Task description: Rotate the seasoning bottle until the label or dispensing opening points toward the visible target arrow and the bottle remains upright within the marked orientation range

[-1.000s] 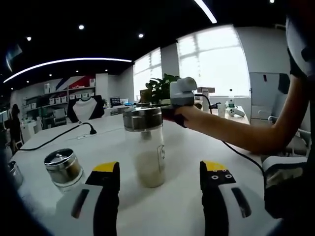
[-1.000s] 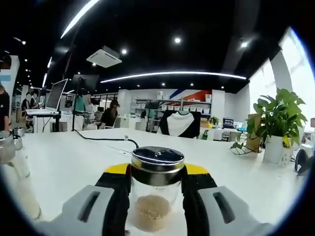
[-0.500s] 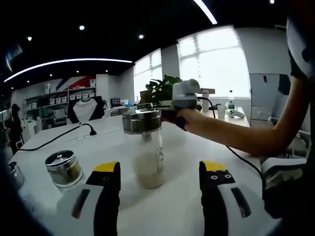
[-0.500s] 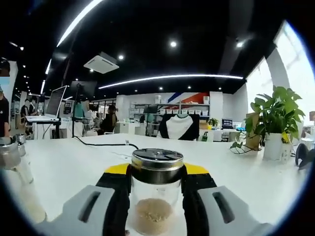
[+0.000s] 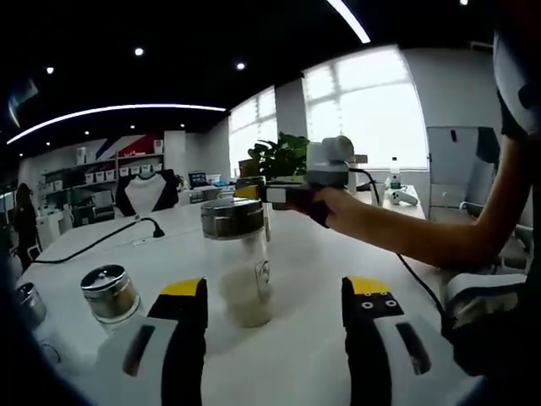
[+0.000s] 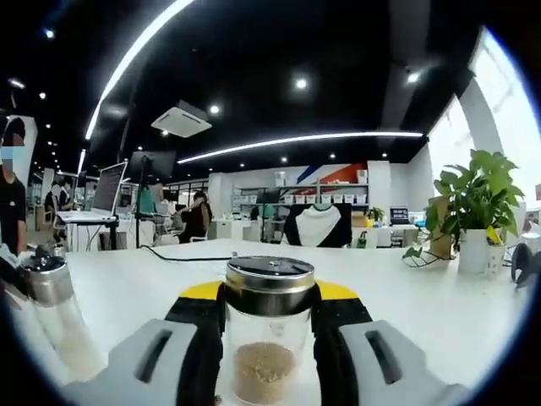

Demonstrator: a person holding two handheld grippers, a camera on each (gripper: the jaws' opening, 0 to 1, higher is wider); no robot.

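In the right gripper view a short glass seasoning jar, with a steel lid and brown grains, stands upright between the jaws. My right gripper is shut on it just under the lid. A taller bottle of pale seasoning with a steel lid stands on the white table. It is ahead of my open left gripper, nearer the left jaw and untouched. Behind that bottle's lid my right gripper comes in from the right in a hand. The tall bottle also appears at the left of the right gripper view.
A short steel-lidded jar and another jar sit at the left. A black cable crosses the far table. The person's forearm spans the right side. A potted plant stands at the right, and people sit at desks far left.
The right gripper has carried its jar further left behind the tall bottle. The tall bottle now shows more fully at the left of the right gripper view. Both gripper states are unchanged.
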